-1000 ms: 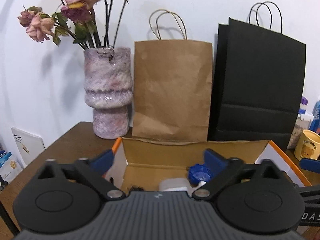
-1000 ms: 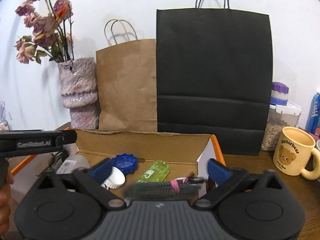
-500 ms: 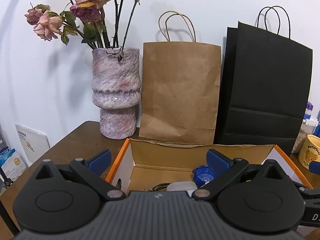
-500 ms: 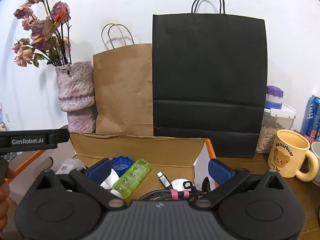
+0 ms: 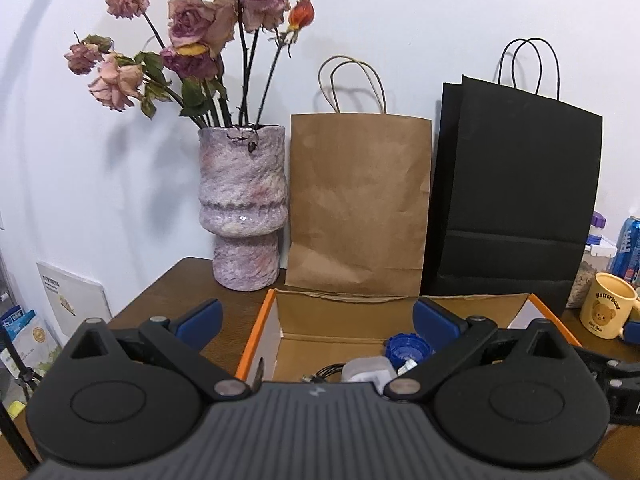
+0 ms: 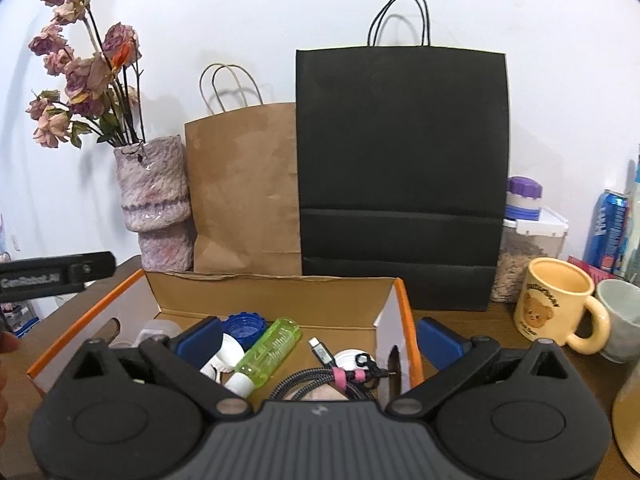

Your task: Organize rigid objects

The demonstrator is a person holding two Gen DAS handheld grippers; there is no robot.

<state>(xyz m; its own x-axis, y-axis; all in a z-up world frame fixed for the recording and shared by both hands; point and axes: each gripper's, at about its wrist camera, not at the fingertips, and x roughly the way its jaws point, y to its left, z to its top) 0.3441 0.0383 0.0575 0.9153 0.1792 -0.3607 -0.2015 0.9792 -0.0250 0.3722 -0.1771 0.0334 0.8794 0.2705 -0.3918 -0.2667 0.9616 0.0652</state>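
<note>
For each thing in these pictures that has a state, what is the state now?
left gripper: open, holds nothing
right gripper: open, holds nothing
cardboard box: open, holds small items
green bottle: lying on its side in the box
cable: coiled, tied with a pink band
yellow mug: upright
brown paper bag: standing

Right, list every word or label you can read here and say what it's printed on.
"Butterbear" on the yellow mug, above a bear picture; the small line under it is too blurred.
"GenRobot.AI", blurred, on the left gripper's side bar, seen from the right wrist.
Blue can: lettering unreadable.
White card: print too small.
</note>
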